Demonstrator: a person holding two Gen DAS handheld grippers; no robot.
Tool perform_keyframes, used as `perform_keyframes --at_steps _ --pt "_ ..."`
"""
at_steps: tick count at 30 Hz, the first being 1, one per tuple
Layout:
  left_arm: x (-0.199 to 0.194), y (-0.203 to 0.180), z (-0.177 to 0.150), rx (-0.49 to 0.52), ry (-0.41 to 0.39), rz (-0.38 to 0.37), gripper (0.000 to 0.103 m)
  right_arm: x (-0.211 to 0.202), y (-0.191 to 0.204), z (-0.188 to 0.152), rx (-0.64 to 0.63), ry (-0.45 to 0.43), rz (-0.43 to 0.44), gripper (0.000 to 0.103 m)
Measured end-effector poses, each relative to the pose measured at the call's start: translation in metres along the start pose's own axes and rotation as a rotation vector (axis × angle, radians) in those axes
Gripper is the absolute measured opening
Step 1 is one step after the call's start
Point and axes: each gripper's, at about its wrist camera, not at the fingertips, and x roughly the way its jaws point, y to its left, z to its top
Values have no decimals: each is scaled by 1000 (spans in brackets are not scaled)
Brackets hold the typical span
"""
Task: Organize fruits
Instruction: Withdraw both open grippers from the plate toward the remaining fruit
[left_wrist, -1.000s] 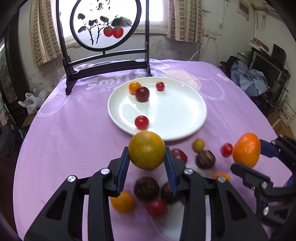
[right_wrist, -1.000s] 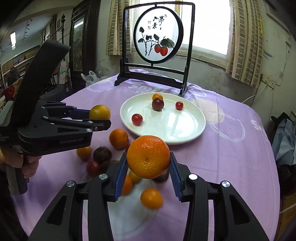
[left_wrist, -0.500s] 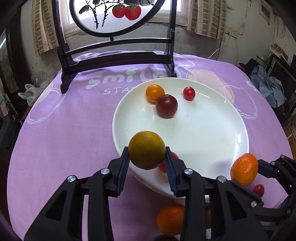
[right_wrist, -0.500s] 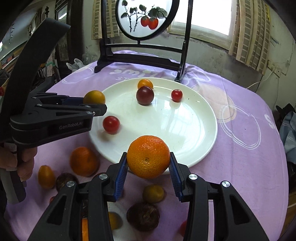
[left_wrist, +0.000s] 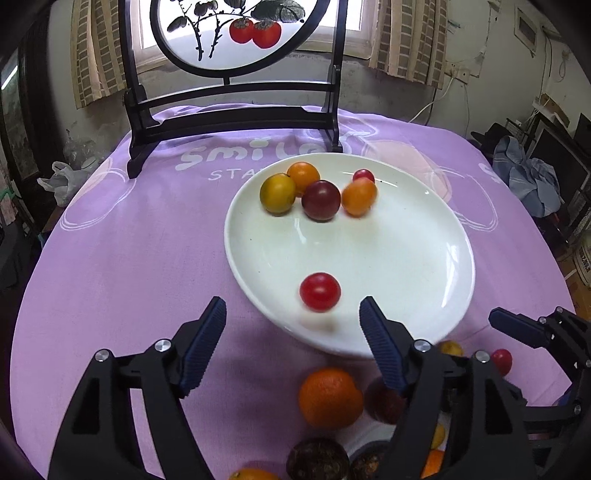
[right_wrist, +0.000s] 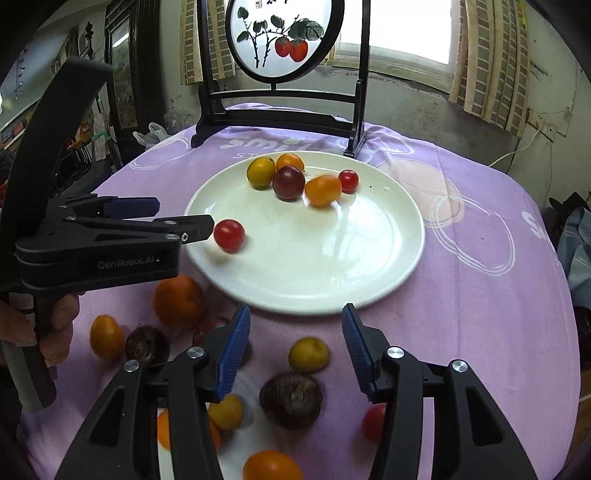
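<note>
Both grippers hang empty with their jaws spread wide, just short of the near rim of the white plate (left_wrist: 458, 258). The left gripper (left_wrist: 293, 325) points at the plate's near-left edge, with a red cherry tomato (left_wrist: 320, 291) lying on the plate just ahead of its fingertips. The right gripper (right_wrist: 295, 339) sits over the purple cloth (right_wrist: 480, 295) in front of the plate.

Six fruits are on the plate: that tomato alone near the front, and at the far side a cluster of a yellow-green fruit (left_wrist: 277, 193), a small orange one (left_wrist: 303, 174), a dark plum-coloured one (left_wrist: 320, 200), another orange one (left_wrist: 359, 196) and a small red one (left_wrist: 364, 175). The orange one looks slightly blurred, so it may not be at rest.

The rest of the fruit lies loose on the cloth, below and behind both sets of fingertips, so the next pick likely means pulling back and down. A big orange (left_wrist: 330, 397) lies almost under the left gripper, making that hand the nearer one; a small yellow fruit (right_wrist: 308, 354) and a dark rough-skinned fruit (right_wrist: 290, 399) lie between the right gripper's fingers. These fruits are roundish, so approach angle matters little.

The right wrist view shows the loose pile spread out, plus the left gripper from the side; the left wrist view hides most of the pile behind its own fingers.
</note>
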Motion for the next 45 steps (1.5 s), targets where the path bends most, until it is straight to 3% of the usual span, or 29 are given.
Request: perform_keyframes --at_steps 3,20,31,45 --pt "-19 -6 -15 17 -26 3 80 -14 -2 -13 16 -7 2 55" --pt "-95 -13 -93 29 -98 -19 88 -61 1 -84 57 8 -12 66" --pt "-88 3 -119 -6 -46 -34 92 -51 10 -108 42 66 -22 66" --pt "-74 14 -129 -11 0 -29 93 -31 13 -107 28 110 -14 66"
